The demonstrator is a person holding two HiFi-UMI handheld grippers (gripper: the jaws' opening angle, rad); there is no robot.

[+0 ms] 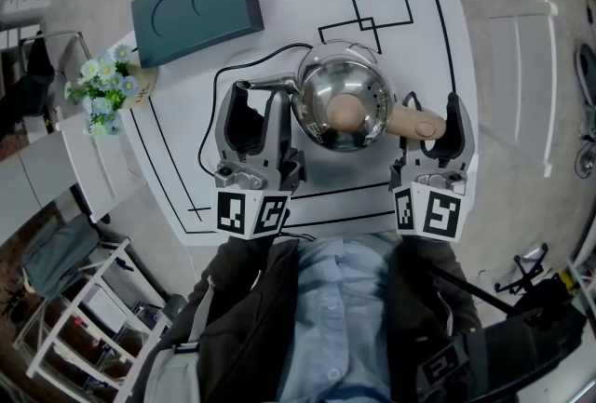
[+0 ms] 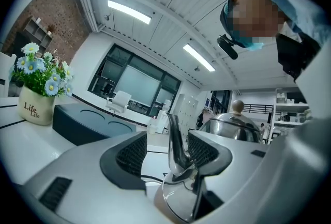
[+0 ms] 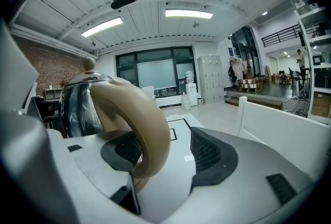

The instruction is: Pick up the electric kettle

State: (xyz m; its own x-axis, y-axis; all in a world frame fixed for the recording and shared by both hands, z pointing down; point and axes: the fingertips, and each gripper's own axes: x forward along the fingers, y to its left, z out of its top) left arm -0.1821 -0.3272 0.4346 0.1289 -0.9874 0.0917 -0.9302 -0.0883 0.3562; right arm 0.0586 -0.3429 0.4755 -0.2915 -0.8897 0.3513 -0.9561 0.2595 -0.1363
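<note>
**Both claws set around the kettle, grip and lift not yet made**

The electric kettle (image 1: pixel 340 108) stands about the middle of the white bench (image 1: pixel 438 10), spout toward the left edge and handle toward the right.

The left claw (image 1: pixel 253 101) is open. In the left gripper view its jaws stand apart with the steel spout (image 2: pixel 176 140) between them, unclamped.

The right claw (image 1: pixel 433 127) is also open. The tan handle (image 3: pixel 139 119) lies against the left pad, with a clear gap to the other.

The approach looks finished. What is left is closing on the handle, perhaps steadying the spout, and raising the kettle. It appears to rest on the bench, though its underside is hidden from above.
</note>
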